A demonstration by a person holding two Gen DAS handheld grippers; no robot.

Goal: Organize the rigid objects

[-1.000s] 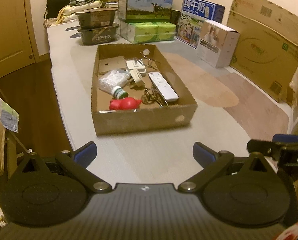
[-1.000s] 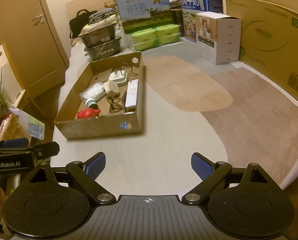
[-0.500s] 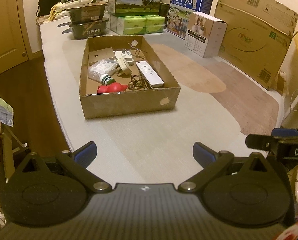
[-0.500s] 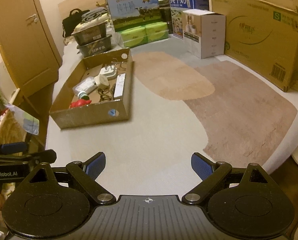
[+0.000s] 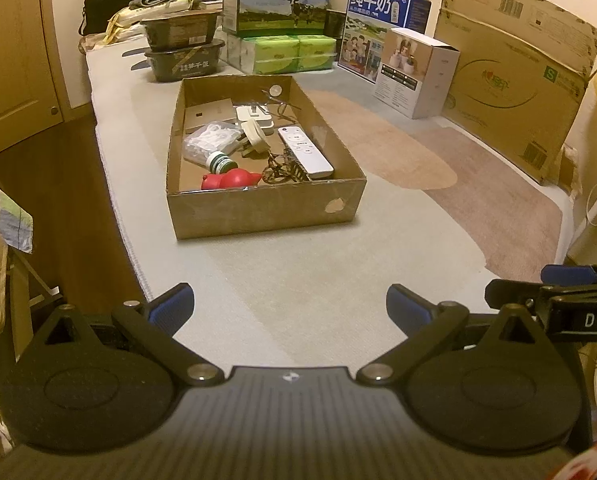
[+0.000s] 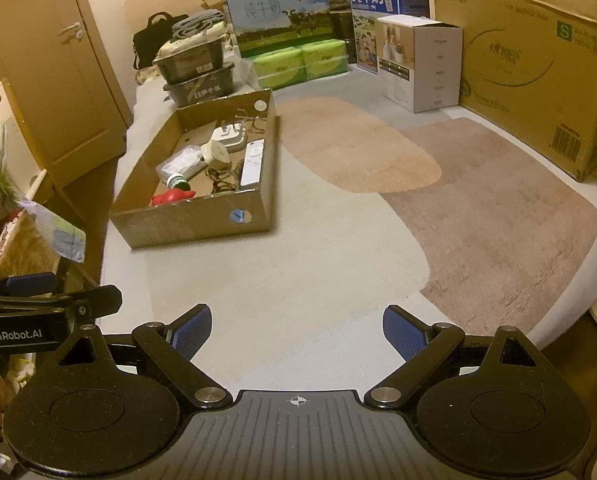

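An open cardboard box (image 5: 266, 208) sits on the bed, also in the right wrist view (image 6: 194, 220). In it lie a white remote (image 5: 305, 152), a red toy (image 5: 230, 179), a green-capped bottle (image 5: 220, 162), a white plug (image 5: 254, 140), a plastic bag (image 5: 208, 142) and tangled cords (image 5: 280, 170). My left gripper (image 5: 290, 308) is open and empty, well short of the box. My right gripper (image 6: 297, 327) is open and empty, to the right of the left one and further from the box.
Milk cartons (image 5: 276, 2), green tissue packs (image 5: 288, 54), a white box (image 5: 416, 72) and a large flat carton (image 5: 514, 96) line the far side. Black trays (image 5: 182, 54) stand behind the box. The bed edge drops to the wooden floor (image 5: 70, 208) on the left.
Both grippers have pulled back from the box, which now looks smaller and further off. Both stay open and empty.
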